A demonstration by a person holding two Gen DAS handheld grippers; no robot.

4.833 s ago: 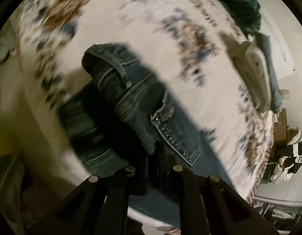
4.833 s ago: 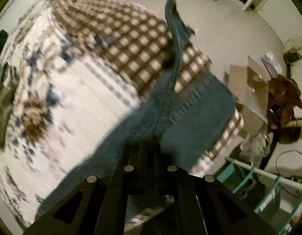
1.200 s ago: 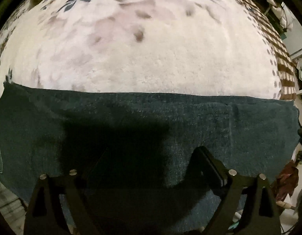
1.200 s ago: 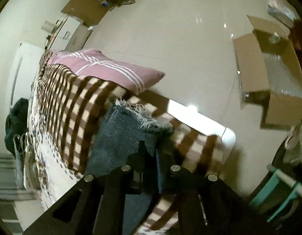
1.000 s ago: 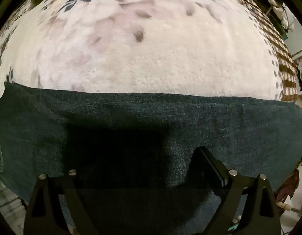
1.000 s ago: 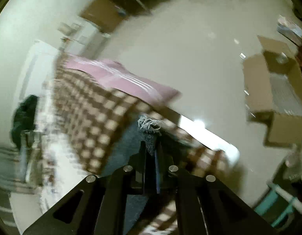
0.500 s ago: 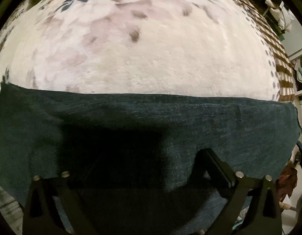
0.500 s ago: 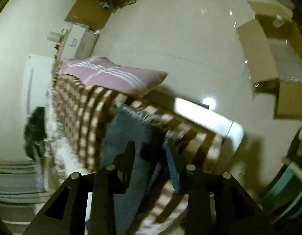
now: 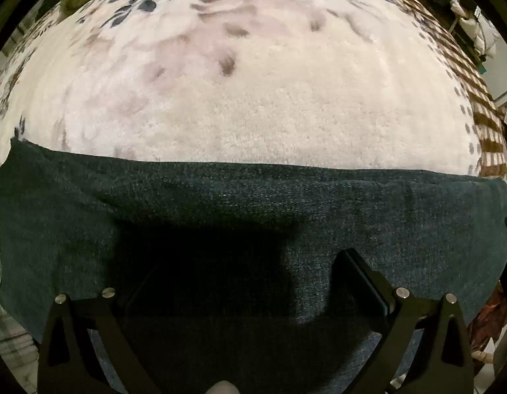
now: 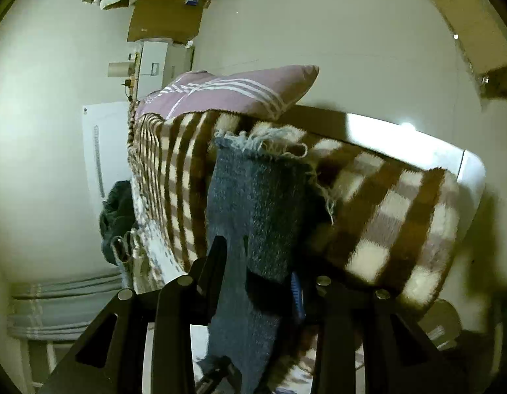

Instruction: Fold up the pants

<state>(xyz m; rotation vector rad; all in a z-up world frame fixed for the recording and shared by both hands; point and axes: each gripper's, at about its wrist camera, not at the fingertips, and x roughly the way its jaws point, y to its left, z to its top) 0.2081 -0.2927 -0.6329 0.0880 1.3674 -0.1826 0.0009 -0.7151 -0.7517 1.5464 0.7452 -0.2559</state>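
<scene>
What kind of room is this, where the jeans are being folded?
Most likely a bedroom at home. The jeans lie on a bed covered with a brown checked blanket, a pink striped pillow rests at its far end, and cardboard boxes stand on the floor beyond.

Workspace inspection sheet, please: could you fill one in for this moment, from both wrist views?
Surface: plush blanket, cream with floral print, brown checks at one end.
Job's things: jeans laid flat across the blanket; frayed hem on the checked end.
Clutter: pink striped pillow; dark garment at the bed's side.
Grippers: left gripper wide open over the denim; right gripper open, the pant leg between its fingers.
Cables: nothing seen.
Surroundings: pale floor, cardboard boxes.
</scene>
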